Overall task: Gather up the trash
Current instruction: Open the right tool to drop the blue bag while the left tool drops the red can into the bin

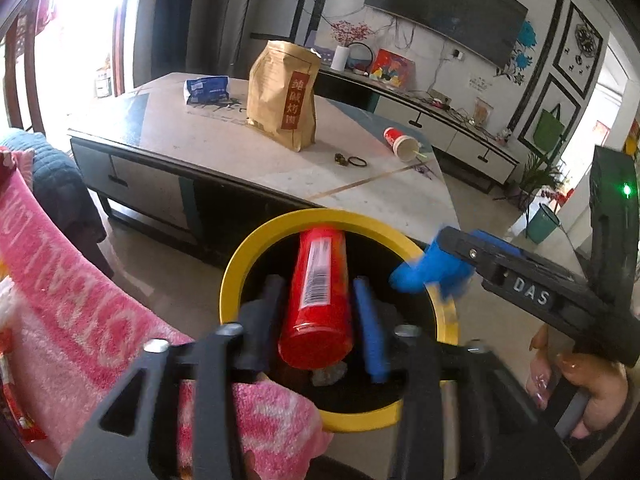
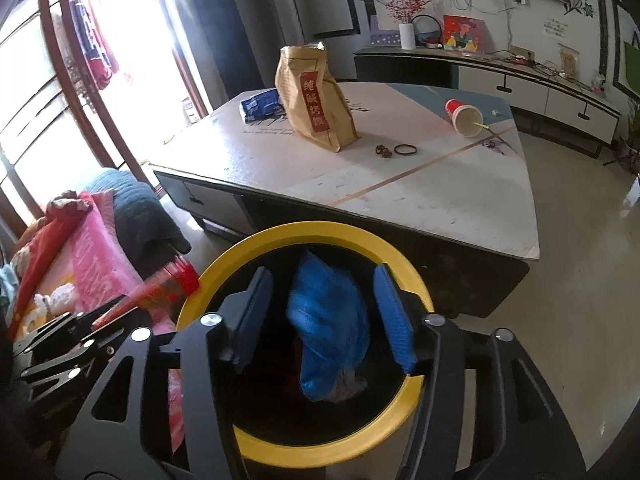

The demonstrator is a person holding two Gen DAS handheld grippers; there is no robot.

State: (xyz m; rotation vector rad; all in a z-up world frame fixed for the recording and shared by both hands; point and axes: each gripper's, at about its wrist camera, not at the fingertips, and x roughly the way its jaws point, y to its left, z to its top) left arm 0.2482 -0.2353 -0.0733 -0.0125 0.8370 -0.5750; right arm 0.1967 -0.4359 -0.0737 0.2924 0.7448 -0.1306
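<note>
Left wrist view puts both grippers over the yellow-rimmed bin (image 1: 232,280) so trash falls inside: left gripper (image 1: 320,320), jaws apart around a red can (image 1: 320,300), right gripper (image 2: 324,312), jaws apart, blue wrapper (image 2: 328,328) between them.

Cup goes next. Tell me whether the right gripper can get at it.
Probably: the right gripper is open above the bin, and the cup lies alone near the table's edge, nothing blocking.

Desk (image 2: 460,184): low, pale top, dark drawer front.
Hair tie (image 2: 405,149): black loop lying on the desk.
TV (image 1: 448,8): dark screen on the far wall.
Pink towel (image 1: 80,320): draped at left.
White vase (image 2: 407,36): on the TV cabinet (image 2: 560,92).
</note>
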